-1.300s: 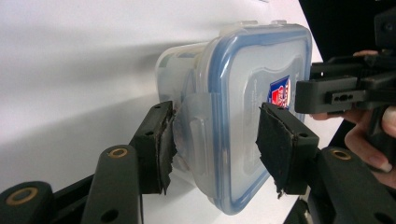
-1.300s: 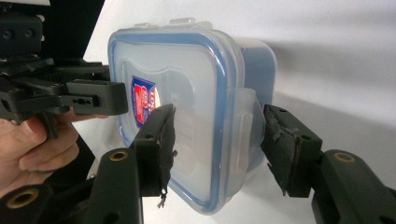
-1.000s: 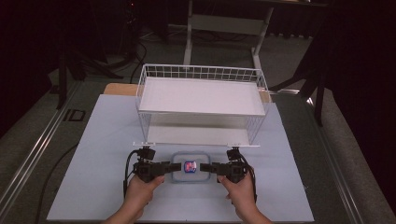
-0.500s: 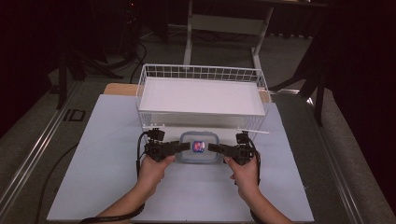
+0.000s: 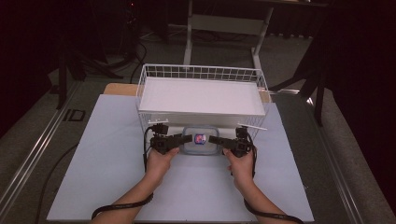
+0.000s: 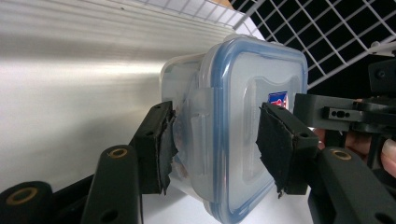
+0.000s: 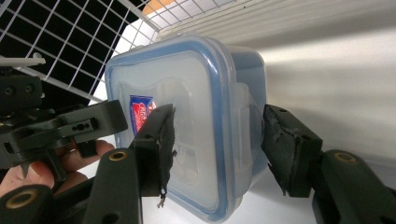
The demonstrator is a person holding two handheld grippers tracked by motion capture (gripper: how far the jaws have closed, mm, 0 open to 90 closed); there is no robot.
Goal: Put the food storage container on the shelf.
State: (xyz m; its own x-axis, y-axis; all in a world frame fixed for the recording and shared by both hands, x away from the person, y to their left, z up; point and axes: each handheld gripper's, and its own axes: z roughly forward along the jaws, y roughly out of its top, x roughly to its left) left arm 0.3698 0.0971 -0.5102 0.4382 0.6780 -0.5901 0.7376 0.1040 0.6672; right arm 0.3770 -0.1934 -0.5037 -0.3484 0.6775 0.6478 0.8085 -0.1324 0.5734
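Observation:
A clear plastic container (image 5: 201, 140) with a blue-rimmed lid and a small red and blue label is held between both grippers, just in front of the white wire rack (image 5: 201, 74). My left gripper (image 5: 186, 138) is shut on its left side and my right gripper (image 5: 214, 139) on its right side. In the left gripper view the container (image 6: 233, 126) stands on edge between the jaws of the left gripper (image 6: 222, 144). The right gripper view shows the container (image 7: 187, 121) clamped the same way by the right gripper (image 7: 222, 151), one pad on the lid and one on the base.
The wire rack carries a white tray (image 5: 201, 98) on top, with a low space beneath it right behind the container. A pale blue mat (image 5: 107, 158) covers the table. Cables trail from both grippers toward the front edge. Dark stands and table legs stand beyond the table.
Both grippers have carried the container away from the person, from the middle of the mat up to the front of the wire rack. Both grips stayed shut on it.

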